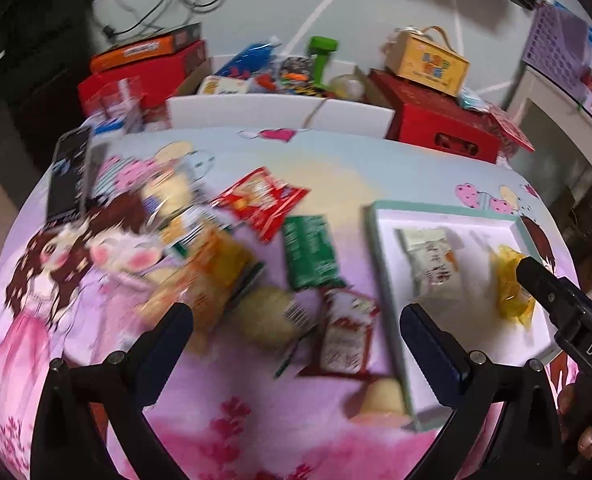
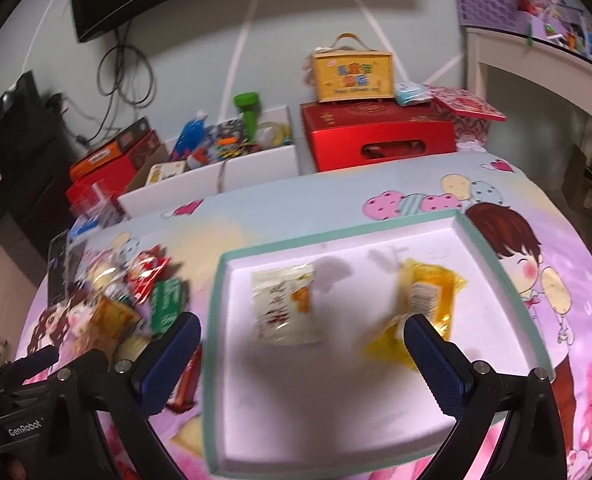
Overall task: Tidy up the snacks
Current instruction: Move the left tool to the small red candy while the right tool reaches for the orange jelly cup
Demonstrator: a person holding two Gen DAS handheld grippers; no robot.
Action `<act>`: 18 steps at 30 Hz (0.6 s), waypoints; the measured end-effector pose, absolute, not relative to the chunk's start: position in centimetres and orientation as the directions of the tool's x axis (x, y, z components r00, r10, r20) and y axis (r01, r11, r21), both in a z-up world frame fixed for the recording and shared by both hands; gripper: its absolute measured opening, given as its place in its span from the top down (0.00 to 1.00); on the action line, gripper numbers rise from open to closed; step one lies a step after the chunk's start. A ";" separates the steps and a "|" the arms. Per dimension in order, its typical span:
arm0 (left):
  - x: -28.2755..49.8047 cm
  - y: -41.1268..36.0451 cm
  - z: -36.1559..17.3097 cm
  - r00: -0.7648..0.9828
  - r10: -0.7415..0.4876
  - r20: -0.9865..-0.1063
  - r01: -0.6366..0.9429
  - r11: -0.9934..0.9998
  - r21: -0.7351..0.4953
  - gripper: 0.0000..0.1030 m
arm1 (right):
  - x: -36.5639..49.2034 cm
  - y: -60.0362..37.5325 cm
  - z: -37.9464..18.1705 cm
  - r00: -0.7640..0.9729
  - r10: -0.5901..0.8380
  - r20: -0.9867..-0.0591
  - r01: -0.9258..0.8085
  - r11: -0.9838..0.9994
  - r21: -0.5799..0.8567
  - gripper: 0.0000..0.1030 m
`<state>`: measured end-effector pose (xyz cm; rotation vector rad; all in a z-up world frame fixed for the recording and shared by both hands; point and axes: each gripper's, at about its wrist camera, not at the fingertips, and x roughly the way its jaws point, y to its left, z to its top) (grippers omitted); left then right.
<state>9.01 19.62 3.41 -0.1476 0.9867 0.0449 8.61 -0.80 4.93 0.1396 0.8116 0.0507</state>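
A white tray with a green rim [image 1: 380, 240] [image 2: 336, 236] lies on the cartoon-print tablecloth and holds a pale snack packet [image 1: 430, 264] [image 2: 281, 306] and a yellow packet [image 1: 512, 286] [image 2: 424, 292]. Left of the tray lies a loose heap of snacks: a red packet [image 1: 261, 200], a green packet [image 1: 310, 250] [image 2: 167, 304], an orange bag [image 1: 211, 268], a red-and-white packet [image 1: 346, 334]. My left gripper [image 1: 296, 332] hovers open over the heap. My right gripper [image 2: 302, 340] is open above the tray, its right finger next to the yellow packet. The right gripper's body [image 1: 564, 308] shows in the left wrist view.
A dark phone [image 1: 69, 170] lies at the table's far left. Behind the table stand a white box of assorted items [image 1: 279, 114], red boxes [image 1: 436, 120] [image 2: 376, 132], a yellow carry case [image 2: 352, 74] and a purple basket [image 1: 556, 36] on a white shelf.
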 end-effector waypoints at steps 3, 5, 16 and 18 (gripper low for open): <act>7.4 21.4 3.3 0.548 -0.015 -0.836 -0.147 0.983 -0.114 0.00 | 7.8 0.6 4.8 0.674 0.131 -0.727 -0.033 0.989 0.148 0.00; 6.4 22.6 3.1 0.542 0.000 -0.840 -0.179 0.977 -0.116 0.00 | 7.2 1.5 4.6 0.664 0.144 -0.733 -0.057 0.988 0.143 0.01; 2.5 25.3 -0.1 0.469 -0.025 -0.883 -0.259 0.952 -0.164 0.00 | 4.7 5.3 2.1 0.576 0.218 -0.788 -0.172 0.975 0.143 0.20; 2.1 24.9 -0.2 0.467 -0.029 -0.884 -0.247 0.955 -0.162 0.00 | 4.3 5.4 1.6 0.560 0.228 -0.796 -0.179 0.972 0.153 0.22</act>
